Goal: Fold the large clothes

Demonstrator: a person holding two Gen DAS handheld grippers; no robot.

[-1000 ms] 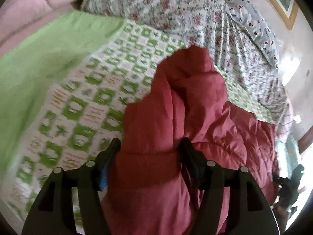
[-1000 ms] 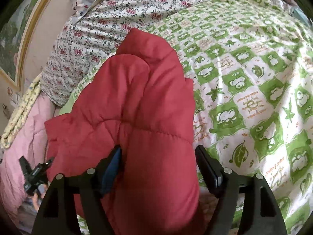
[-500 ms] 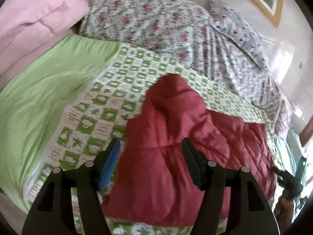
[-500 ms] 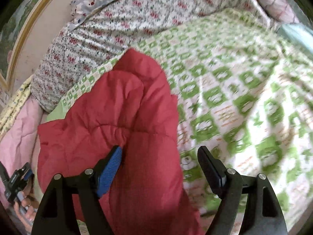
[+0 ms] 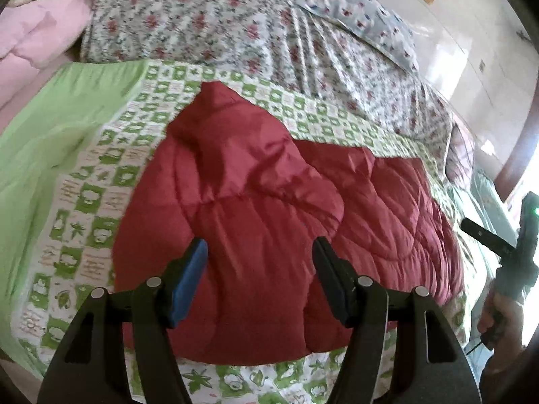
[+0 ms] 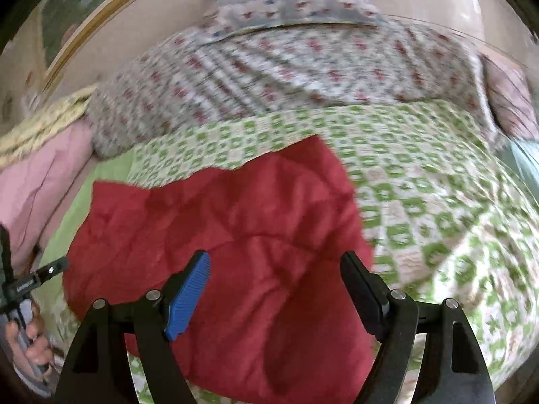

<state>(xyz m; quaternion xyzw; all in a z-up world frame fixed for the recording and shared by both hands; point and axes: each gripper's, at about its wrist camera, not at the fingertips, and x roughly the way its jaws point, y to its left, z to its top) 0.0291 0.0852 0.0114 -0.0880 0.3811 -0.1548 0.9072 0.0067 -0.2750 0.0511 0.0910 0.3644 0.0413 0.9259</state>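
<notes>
Puffy red quilted jacket [image 5: 256,202] ahead of both tongs, on green-patterned bed cover [image 5: 101,181]: judged light, soft, slippery, springy. Left tongs [image 5: 259,262] apart, empty; right tongs [image 6: 276,279] apart, empty. Best pinch at stitched hem or edge.

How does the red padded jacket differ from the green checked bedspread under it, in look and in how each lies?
The red jacket is one plain colour, while the bedspread has a green and white check with small pictures. The jacket is puffy, quilted and bunched into folds; the bedspread is thin and lies spread nearly flat. The jacket covers only part of the bed, and the bedspread reaches well past it on all sides. Both lie loose on the bed.
</notes>
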